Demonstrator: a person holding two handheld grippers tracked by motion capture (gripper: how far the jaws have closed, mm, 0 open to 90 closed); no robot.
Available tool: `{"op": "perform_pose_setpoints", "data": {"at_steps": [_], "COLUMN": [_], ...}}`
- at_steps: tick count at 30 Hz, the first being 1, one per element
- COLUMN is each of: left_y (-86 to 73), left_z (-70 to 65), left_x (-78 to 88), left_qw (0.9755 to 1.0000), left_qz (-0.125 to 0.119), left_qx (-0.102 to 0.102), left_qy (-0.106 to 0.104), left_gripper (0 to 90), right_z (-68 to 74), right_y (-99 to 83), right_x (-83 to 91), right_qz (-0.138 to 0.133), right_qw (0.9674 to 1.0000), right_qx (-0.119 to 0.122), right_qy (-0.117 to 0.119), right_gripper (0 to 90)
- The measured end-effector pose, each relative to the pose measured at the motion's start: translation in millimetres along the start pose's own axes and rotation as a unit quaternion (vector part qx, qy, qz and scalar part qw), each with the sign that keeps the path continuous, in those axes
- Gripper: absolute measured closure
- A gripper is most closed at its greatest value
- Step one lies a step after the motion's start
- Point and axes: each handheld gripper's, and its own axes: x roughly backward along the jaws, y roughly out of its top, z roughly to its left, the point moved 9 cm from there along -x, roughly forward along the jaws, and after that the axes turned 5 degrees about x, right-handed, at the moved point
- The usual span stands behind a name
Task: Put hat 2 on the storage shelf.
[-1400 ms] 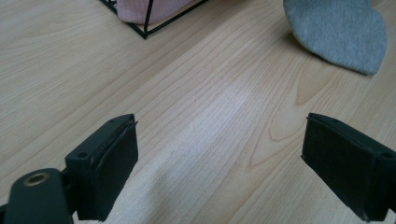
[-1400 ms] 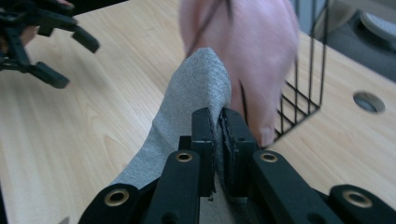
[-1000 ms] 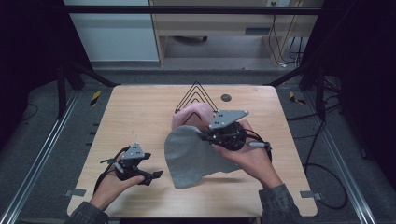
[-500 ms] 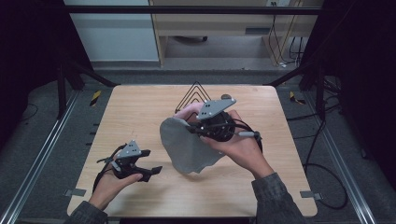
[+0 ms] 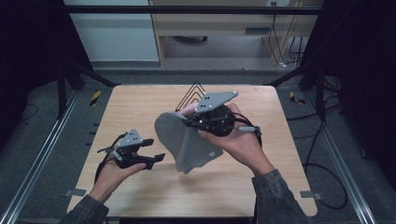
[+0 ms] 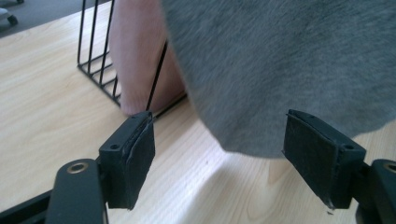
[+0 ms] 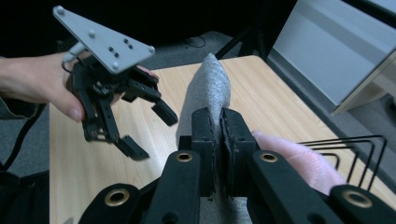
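So far the soft grey fleece cloth [image 5: 187,142] is off the pale wooden surface [image 5: 140,105]: the right gripper [image 7: 215,135] has its fingers [image 7: 201,140] pressed together on a fold of it and holds it up near the middle of the surface, its lower edge hanging free. A pink cloth item [image 7: 299,161], pale and soft, lies just behind the grey one, beside the black wire rack [image 5: 191,93] at twelve o'clock; what it is I cannot tell. The left gripper [image 5: 152,149] sits at about eight o'clock from the cloth, apart from it, with nothing between its fingers [image 6: 133,158]; they have just been closing somewhat but still stand well apart, aimed at the hanging edge. By my reading, the pick-up with one gripper is done, and the second grasp on the free edge is what remains, followed by whatever spreading, folding or hanging is intended.
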Motion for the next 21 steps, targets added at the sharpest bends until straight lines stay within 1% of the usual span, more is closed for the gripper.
{"op": "perform_pose_setpoints", "data": {"at_steps": [2,3,5,6,7,8,10,11,12,13,14,15,17,18,19,21], "left_y": [5.9,9.7,12.7,16.8,16.8,20.2,25.5,28.5,31.8,34.2,38.4,39.7,40.5,40.8,40.7,40.4], "left_z": [-0.5,0.4,1.7,2.8,2.8,2.9,1.7,-0.2,-1.7,-3.4,-8.2,-10.7,-13.1,-15.9,-17.1,-20.3], "left_x": [-5.1,-11.1,-17.0,-21.8,-21.8,-26.3,-33.3,-37.9,-43.4,-48.0,-53.4,-55.8,-57.3,-57.9,-57.9,-54.3], "left_qw": [1.0,1.0,1.0,0.9998,0.9998,0.9997,0.9994,0.9992,0.9993,0.9993,0.999,0.999,0.9989,0.9989,0.9989,0.9991], "left_qz": [-0.002,-0.004,-0.006,-0.015,-0.015,-0.02,-0.027,-0.031,-0.033,-0.033,-0.038,-0.038,-0.037,-0.034,-0.03,-0.019], "left_qx": [-0.002,0.001,0.001,0.007,0.007,0.011,0.015,0.017,0.009,0.007,0.003,-0.002,-0.003,-0.004,-0.005,-0.004], "left_qy": [0.002,0.003,0.006,0.006,0.006,0.0,-0.011,-0.019,-0.017,-0.016,-0.024,-0.025,-0.029,-0.033,-0.035,-0.038], "left_gripper": [27.4,27.4,36.6,43.5,47.3,47.3,57.9,60.8,63.1,67.7,70.5,74.5,81.6,81.6,85.4,87.1], "right_z": [-2.2,-2.2,-4.6,-6.5,-6.5,-7.7,-12.0,-13.4,-15.6,-19.1,-20.1,-21.2,-22.0,-22.8,-24.2,-27.4], "right_y": [4.1,4.1,4.1,2.4,2.4,1.2,-3.0,-4.9,-7.3,-12.5,-14.1,-16.4,-18.8,-20.8,-23.7,-28.0], "right_x": [3.3,3.3,5.9,7.5,7.5,8.3,11.2,12.2,13.4,16.2,17.2,18.7,20.2,21.6,23.4,26.1], "right_qz": [-0.006,-0.006,-0.006,-0.004,-0.004,-0.004,-0.004,-0.004,-0.004,-0.005,-0.006,-0.005,-0.004,-0.004,-0.002,0.001], "right_qw": [0.9999,0.9999,0.9999,0.9998,0.9998,0.9998,0.9995,0.9994,0.9992,0.9988,0.9987,0.9985,0.9983,0.9983,0.9981,0.9976], "right_qx": [-0.007,-0.007,-0.01,-0.012,-0.012,-0.013,-0.025,-0.03,-0.035,-0.044,-0.047,-0.05,-0.052,-0.053,-0.056,-0.06], "right_qy": [-0.005,-0.005,-0.01,-0.013,-0.013,-0.014,-0.017,-0.017,-0.018,-0.02,-0.021,-0.022,-0.024,-0.025,-0.028,-0.033], "right_gripper": [85.1,85.1,85.1,85.1,85.1,85.1,85.1,85.1,85.1,85.2,85.2,85.2,85.2,85.2,85.2,85.2]}}
